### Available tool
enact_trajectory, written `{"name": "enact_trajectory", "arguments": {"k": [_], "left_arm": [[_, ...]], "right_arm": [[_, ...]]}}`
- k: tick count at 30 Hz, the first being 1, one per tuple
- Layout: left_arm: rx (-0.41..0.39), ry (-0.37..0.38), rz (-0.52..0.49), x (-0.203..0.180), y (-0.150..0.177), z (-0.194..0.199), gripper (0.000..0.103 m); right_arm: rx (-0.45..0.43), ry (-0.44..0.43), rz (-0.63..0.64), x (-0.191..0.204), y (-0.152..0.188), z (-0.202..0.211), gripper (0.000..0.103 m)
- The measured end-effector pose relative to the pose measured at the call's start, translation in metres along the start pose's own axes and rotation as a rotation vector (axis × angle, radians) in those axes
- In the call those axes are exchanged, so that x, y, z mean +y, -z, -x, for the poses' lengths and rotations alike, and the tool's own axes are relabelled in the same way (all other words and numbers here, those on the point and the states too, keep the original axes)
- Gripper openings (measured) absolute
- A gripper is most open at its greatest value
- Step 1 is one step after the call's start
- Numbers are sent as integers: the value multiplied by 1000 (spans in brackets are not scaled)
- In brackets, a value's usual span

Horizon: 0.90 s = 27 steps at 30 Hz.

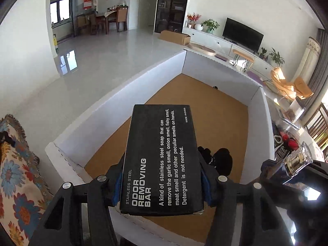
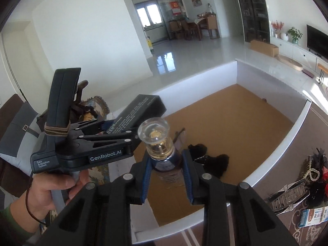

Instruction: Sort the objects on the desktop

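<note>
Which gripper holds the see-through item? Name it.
The right gripper: its blue pads clamp a glass perfume bottle with a clear cap. The left gripper holds an opaque black box instead.

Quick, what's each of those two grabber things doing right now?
Left gripper: closed on the black box.
Right gripper: closed on the bottle.

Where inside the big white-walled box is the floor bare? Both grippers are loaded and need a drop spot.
The brown floor is bare along the far wall and left wall. Crowded only near the right wall, where black items lie below the black box and bottle.
</note>
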<state>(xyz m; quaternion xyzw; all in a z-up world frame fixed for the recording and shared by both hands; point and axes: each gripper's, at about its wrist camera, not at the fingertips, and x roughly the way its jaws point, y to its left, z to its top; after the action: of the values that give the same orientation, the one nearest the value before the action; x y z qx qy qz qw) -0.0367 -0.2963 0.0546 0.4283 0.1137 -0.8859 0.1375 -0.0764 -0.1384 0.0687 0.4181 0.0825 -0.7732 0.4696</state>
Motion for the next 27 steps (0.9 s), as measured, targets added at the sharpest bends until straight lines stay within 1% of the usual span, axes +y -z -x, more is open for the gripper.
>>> {"name": "enact_trajectory", "arguments": {"k": [1, 2, 3, 4, 5, 6, 7, 8, 10, 12, 13, 15, 16, 19, 21, 22, 24, 25, 27], "left_arm": [[15, -19, 1, 1, 0, -8, 59], [17, -33, 4, 1, 0, -12, 59], [9, -48, 10, 2, 0, -14, 60], [1, -57, 17, 8, 0, -14, 65], [-6, -60, 24, 9, 0, -14, 68], [-16, -59, 32, 15, 2, -13, 76], [-32, -55, 38, 16, 4, -9, 79], [-50, -49, 39, 16, 6, -6, 79], [-77, -43, 34, 13, 10, 2, 79], [-96, -50, 11, 6, 11, 6, 81], [-99, -63, -5, 1, 12, 7, 82], [-97, -84, -31, -7, 12, 8, 82], [-92, -83, -36, -11, 12, 8, 82], [-87, -46, -35, -19, 14, 15, 82], [-107, -17, -55, -27, 17, 27, 82], [-119, -13, -69, -32, 19, 31, 82], [-126, -17, -94, -42, 24, 36, 82], [-118, -6, -101, -47, 26, 38, 82], [-113, 42, -114, -56, 33, 46, 82]], "right_arm": [[22, 4, -5, -1, 0, -12, 44], [26, 4, -9, -2, 0, -18, 55], [18, 13, -13, -3, 0, -21, 76], [-4, 13, -20, -4, 1, -19, 85], [-31, 4, -28, -5, 2, -15, 85], [-59, -9, -37, -7, 4, -8, 85], [-88, -15, -44, -11, 6, -1, 86], [-116, -13, -49, -13, 8, 7, 87], [-174, 1, -54, -21, 14, 25, 93], [-223, 37, -65, -32, 22, 39, 98], [-234, 62, -76, -31, 27, 49, 98], [-237, 79, -112, -46, 31, 58, 98], [-239, 88, -134, -54, 34, 63, 98], [-271, 99, -187, -74, 48, 86, 98], [-297, 122, -202, -85, 60, 102, 99], [-287, 129, -208, -90, 65, 105, 102], [-225, 139, -206, -98, 73, 102, 102], [-196, 151, -195, -98, 77, 99, 102], [-177, 181, -172, -99, 93, 104, 102]]}}
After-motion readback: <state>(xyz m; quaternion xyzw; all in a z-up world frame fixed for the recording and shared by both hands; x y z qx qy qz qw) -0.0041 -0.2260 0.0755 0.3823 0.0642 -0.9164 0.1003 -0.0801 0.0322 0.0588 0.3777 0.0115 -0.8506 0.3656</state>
